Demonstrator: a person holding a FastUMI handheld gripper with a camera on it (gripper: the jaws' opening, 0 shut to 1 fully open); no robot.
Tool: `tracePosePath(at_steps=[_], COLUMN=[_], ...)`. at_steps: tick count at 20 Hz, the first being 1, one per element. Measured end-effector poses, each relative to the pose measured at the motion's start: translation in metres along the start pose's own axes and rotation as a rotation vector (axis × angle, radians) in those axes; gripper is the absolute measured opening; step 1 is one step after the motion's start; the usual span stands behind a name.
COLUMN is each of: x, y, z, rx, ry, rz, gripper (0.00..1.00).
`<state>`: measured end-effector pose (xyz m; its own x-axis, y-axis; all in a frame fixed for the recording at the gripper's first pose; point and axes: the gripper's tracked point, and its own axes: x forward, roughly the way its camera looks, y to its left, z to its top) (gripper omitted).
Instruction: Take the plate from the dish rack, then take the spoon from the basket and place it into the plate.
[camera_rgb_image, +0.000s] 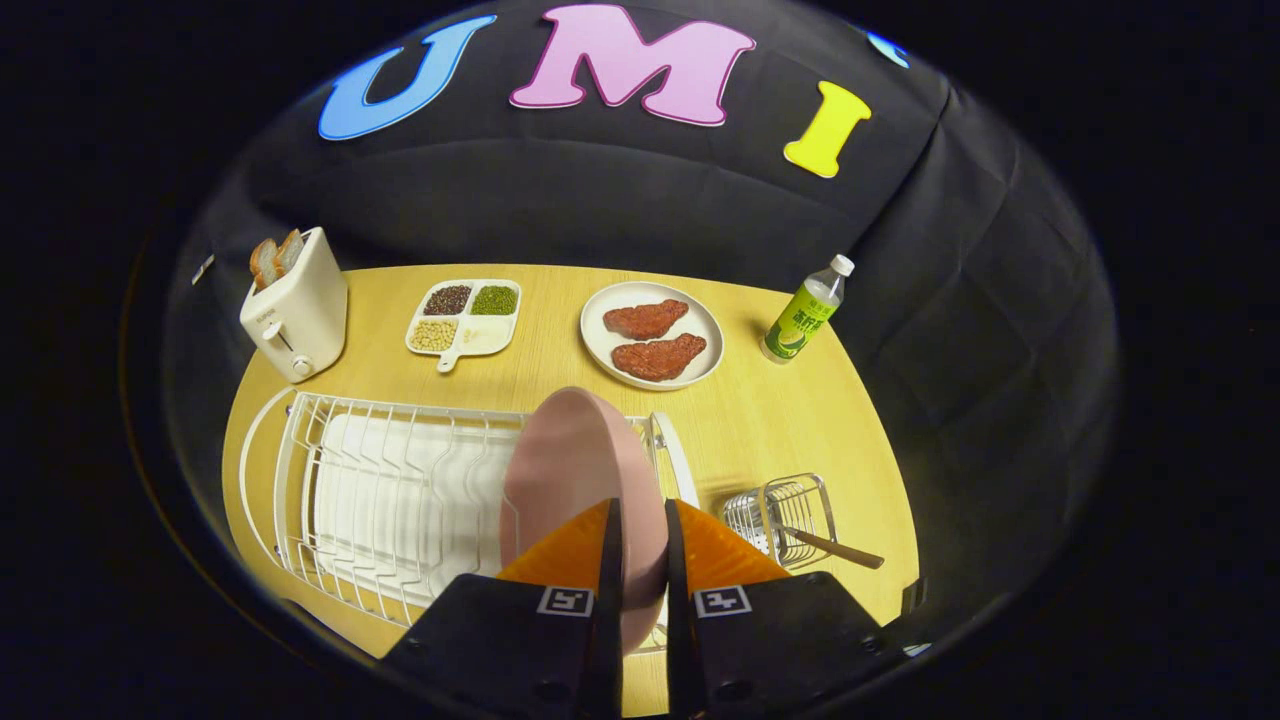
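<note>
Pink plate (575, 470) upright at dish rack (400, 490) end, rim clamped between gripper (640, 545) fingers, basket (785, 515) beside

The hand-held gripper (640, 525) points forward, its orange fingers (570, 555) nearly closed.

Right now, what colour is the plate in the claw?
Dusty pink, plain with no pattern; the plate shows best in the gripper view, gripped by the claw.

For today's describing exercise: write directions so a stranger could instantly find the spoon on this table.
Start at the white dish rack, where the claw is shut on the pink plate. Just beside the rack's end stands a small wire basket. The spoon is the brown handle poking out of it, the table's lone utensil.
</note>
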<state>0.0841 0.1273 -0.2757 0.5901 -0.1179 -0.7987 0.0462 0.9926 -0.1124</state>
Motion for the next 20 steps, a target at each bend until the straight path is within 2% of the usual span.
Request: tracePosePath(at_steps=[8, 11, 13, 16, 20], x=[-0.013, -0.026, -0.039, -0.065, -0.098], y=[0.004, 0.005, -0.002, -0.01, -0.035], z=[0.03, 0.045, 0.045, 0.039, 0.013], rx=[-0.172, -0.185, -0.154, -0.093, -0.058], ry=[-0.1, -0.158, -0.17, -0.176, -0.174], rz=[-0.07, -0.059, -0.031, 0.062, 0.133], gripper=[0.19, 0.19, 0.2, 0.19, 0.19])
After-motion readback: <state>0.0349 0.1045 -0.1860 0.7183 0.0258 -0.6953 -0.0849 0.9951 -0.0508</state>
